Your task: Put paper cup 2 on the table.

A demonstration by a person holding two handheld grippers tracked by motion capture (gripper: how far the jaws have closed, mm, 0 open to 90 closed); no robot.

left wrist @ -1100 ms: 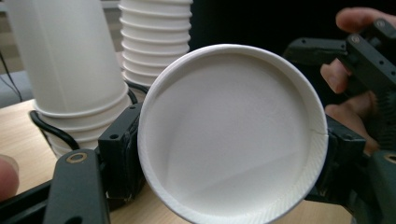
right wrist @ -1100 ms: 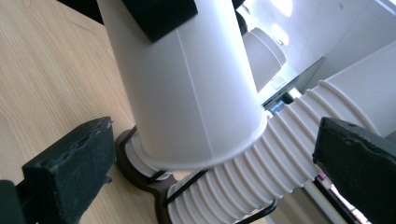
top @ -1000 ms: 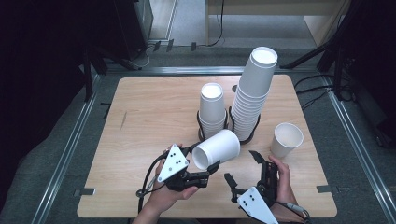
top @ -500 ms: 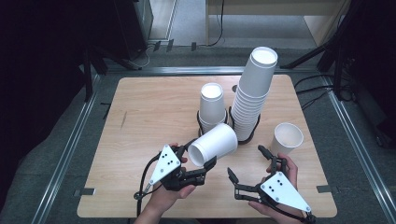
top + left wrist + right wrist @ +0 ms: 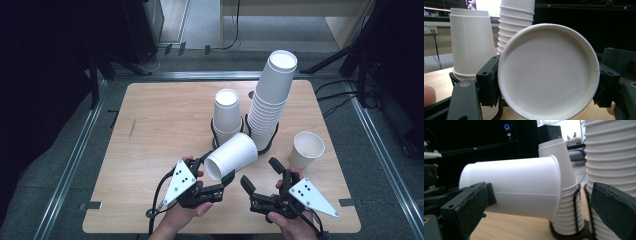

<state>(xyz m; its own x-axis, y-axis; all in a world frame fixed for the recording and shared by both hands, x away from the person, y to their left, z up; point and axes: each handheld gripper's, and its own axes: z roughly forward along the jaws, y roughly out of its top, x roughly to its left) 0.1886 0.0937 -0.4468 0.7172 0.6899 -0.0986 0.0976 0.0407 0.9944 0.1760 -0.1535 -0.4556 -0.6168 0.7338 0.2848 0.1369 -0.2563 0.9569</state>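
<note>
- Nearest the person, the left gripper (image 5: 226,181) is clamped on a white paper cup (image 5: 232,156) held on its side above the wooden table (image 5: 150,130), its bottom disc facing the left gripper view.
- Beside it, the right gripper (image 5: 261,176) has its jaws apart; they have just been closing a little, with nothing between them.
- Farther off stand a short cup stack (image 5: 226,114) and a tall cup stack (image 5: 270,100) in black wire holders, and a lone upright cup (image 5: 306,149) at the right.
- The step looks like a hand-over or stacking; next, the right jaws would need to square up on the cup's wall.

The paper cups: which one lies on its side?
The cup gripped by the left gripper; the single cup stands upright, the rest are stacked upside down.
</note>
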